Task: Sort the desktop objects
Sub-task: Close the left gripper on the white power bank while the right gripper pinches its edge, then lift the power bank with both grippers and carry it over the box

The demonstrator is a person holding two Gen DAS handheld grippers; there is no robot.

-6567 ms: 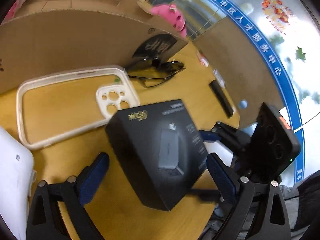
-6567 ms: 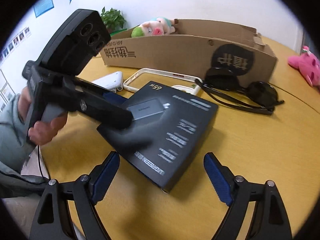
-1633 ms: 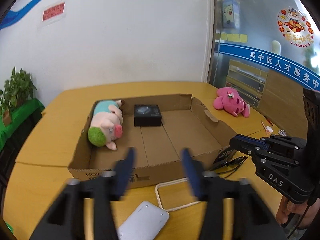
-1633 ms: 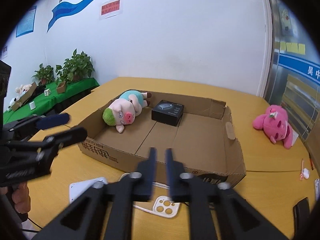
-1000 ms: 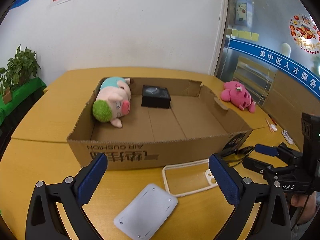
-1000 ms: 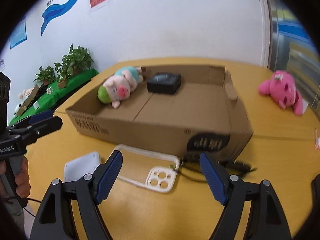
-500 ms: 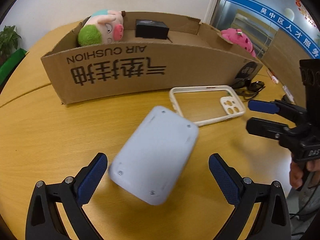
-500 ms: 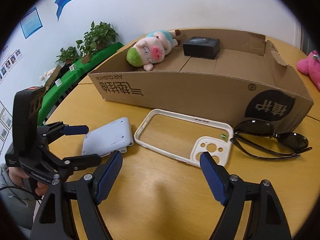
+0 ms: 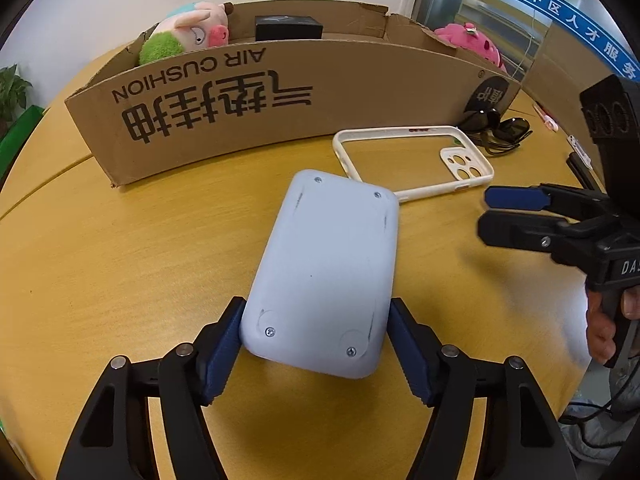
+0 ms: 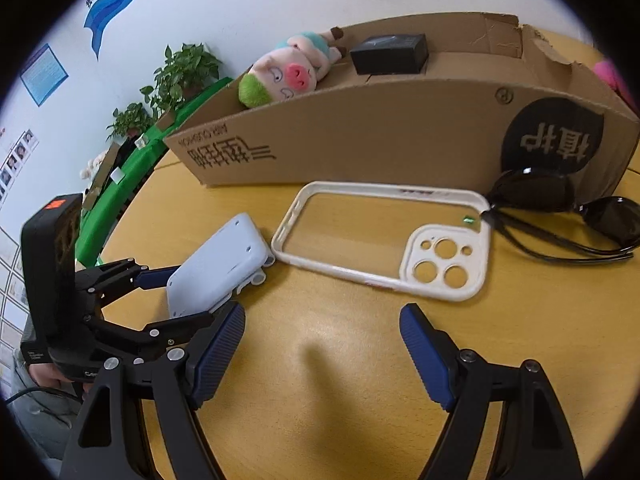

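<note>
My left gripper [image 9: 314, 344] is closing around the near end of the pale blue device [image 9: 326, 268], which lies face down on the yellow table [image 9: 120, 264]; the blue pads [image 9: 224, 344] sit right at its two sides, and I cannot tell if they press yet. My right gripper [image 10: 322, 350] hangs over bare table with its jaws wide and nothing between them. Just past the device lies the white phone case [image 10: 384, 236], flat, camera cutouts to the right. Beside it, touching its far corner, are the dark sunglasses [image 10: 560, 208]. Behind all these stands the cardboard box [image 10: 380, 132], holding a plush pig [image 10: 288, 74] at its left end and a small black box [image 10: 390, 58] beside it. A pink plush toy [image 9: 470, 42] lies beyond the box on the right
</note>
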